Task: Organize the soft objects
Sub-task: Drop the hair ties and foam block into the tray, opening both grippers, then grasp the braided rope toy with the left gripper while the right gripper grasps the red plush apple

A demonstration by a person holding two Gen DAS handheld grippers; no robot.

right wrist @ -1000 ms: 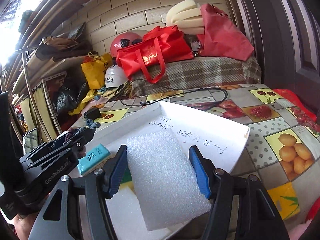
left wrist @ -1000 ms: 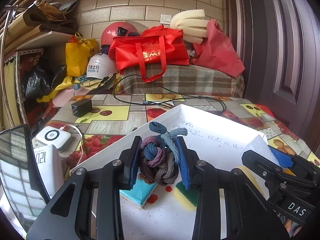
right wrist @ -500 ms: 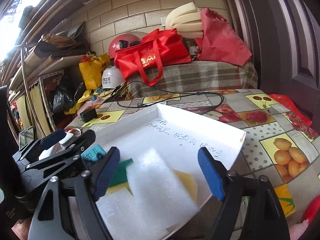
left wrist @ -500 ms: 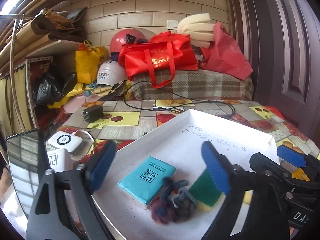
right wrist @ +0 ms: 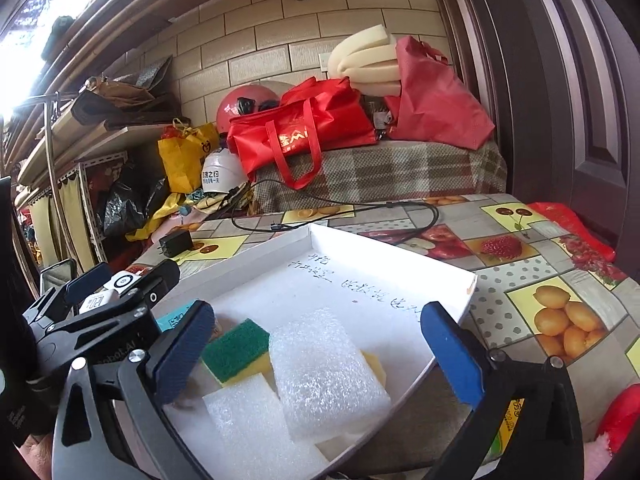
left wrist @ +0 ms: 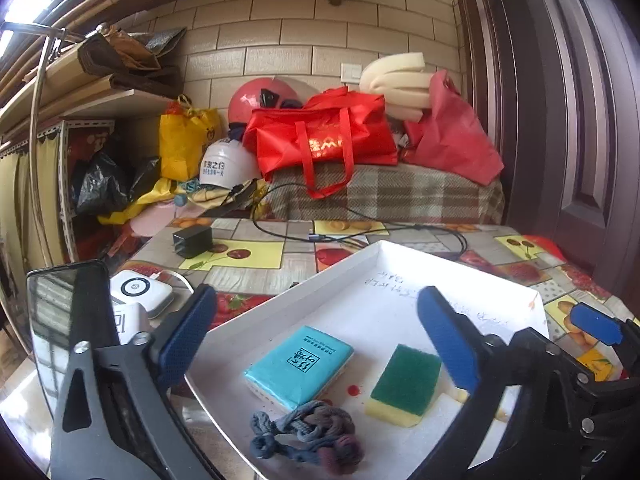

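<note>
A white tray (left wrist: 340,268) lies on the fruit-print table. Inside it sit a knotted grey-and-mauve rope (left wrist: 308,436), a teal tissue pack (left wrist: 300,364) and a green-and-yellow sponge (left wrist: 404,384). My left gripper (left wrist: 316,294) hangs over them, its jaws opening wide, touching nothing. In the right wrist view the same sponge (right wrist: 236,350) lies beside two white foam blocks (right wrist: 324,368), one partly on top of the other (right wrist: 252,420). My right gripper (right wrist: 316,312) is above the foam, jaws opening, nothing between the pads.
A black charger (left wrist: 192,240) and its cable (left wrist: 360,232) lie behind the tray. A white device (left wrist: 140,292) and a dark phone (left wrist: 60,312) sit to the left. Red bags (left wrist: 320,140), helmets and foam pile up on a plaid-covered bench at the back.
Both grippers let go: the left released the knotted rope, the right released the white foam block. Both pieces now lie in the tray and the jaws stand wide.
</note>
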